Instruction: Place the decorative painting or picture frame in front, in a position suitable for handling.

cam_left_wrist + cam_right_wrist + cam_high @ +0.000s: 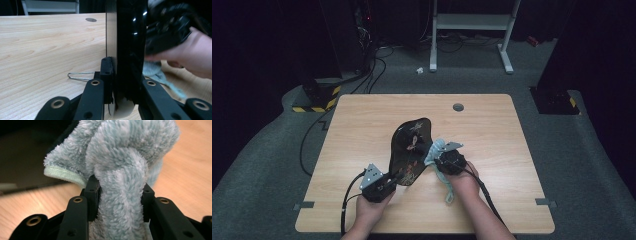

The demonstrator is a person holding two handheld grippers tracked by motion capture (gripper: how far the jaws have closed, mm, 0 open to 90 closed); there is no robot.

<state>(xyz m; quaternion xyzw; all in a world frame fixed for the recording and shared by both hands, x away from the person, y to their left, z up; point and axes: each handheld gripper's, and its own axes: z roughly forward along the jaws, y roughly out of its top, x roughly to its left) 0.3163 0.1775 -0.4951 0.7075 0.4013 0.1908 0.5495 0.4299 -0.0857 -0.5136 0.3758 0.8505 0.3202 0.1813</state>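
Observation:
A glossy black tray (410, 145) with a painted floral pattern stands tilted on its edge over the middle of the table. My left gripper (387, 181) is shut on its near lower rim; in the left gripper view the tray's edge (127, 50) is clamped between the jaws. My right gripper (443, 157) is shut on a fluffy pale blue cloth (435, 150) and holds it against the tray's right side. The right gripper view shows the cloth (120, 170) bunched between the jaws, with the dark tray behind it at upper left. A tail of cloth (448, 189) hangs down beside the right hand.
The wooden table (362, 120) has a round cable hole (458, 107) near its far edge. A thin wire loop (80, 75) lies on the wood just left of my left gripper. Cables trail from both grippers toward the near edge. Dark floor and stands surround the table.

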